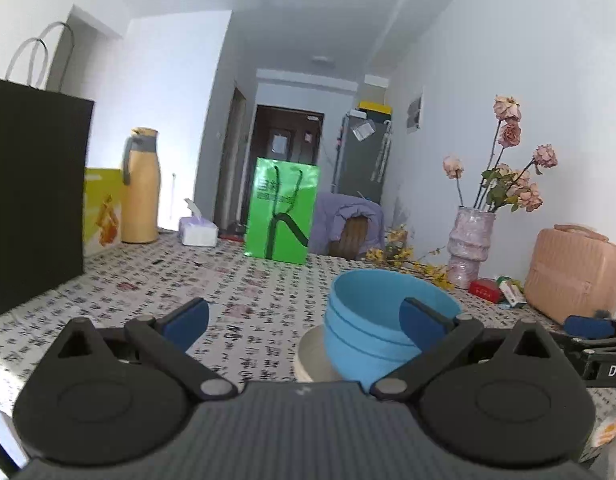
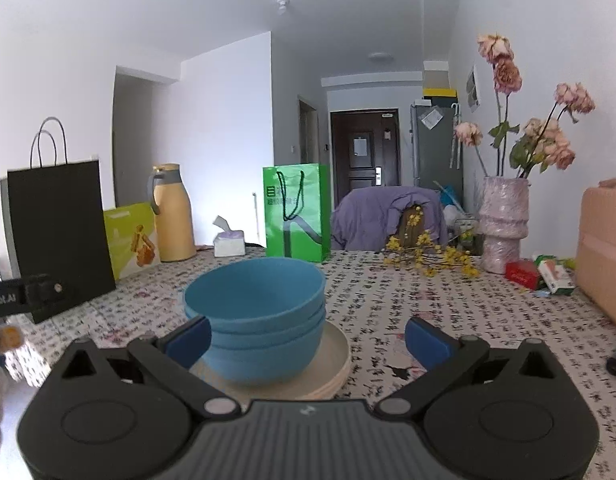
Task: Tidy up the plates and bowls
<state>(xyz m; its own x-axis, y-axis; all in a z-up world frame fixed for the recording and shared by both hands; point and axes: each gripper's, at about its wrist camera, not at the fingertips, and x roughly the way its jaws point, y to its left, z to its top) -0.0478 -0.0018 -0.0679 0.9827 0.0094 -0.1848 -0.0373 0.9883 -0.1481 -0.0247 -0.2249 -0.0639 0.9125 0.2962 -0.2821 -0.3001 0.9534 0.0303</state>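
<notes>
Desk (image 2: 488, 320), covered in a cloth printed with dark characters, fills the lower half of both views. Along its far edge: black paper bag (image 2: 58, 232), green paper bag (image 2: 296, 212), tan thermos jug (image 2: 172, 220), pale vase (image 2: 502, 224) of faded roses at right, tissue pack (image 2: 228, 242) beside the green bag.

Stack of cream plates (image 2: 336, 356) sits on the desk near the front, centre-left in the right wrist view. Three nested blue bowls (image 2: 256, 312) stand upright on top of the plates.

Right claw (image 2: 308, 338): fingers spread wide, nothing between them. Its left blue pad (image 2: 190, 340) is just beside the bowl stack; contact cannot be judged.

Left claw (image 1: 304, 324): fingers also spread wide, gripping nothing. From the left wrist, the bowls (image 1: 372, 328) and plates (image 1: 312, 356) show behind its right-hand finger (image 1: 424, 322), right of centre.
</notes>
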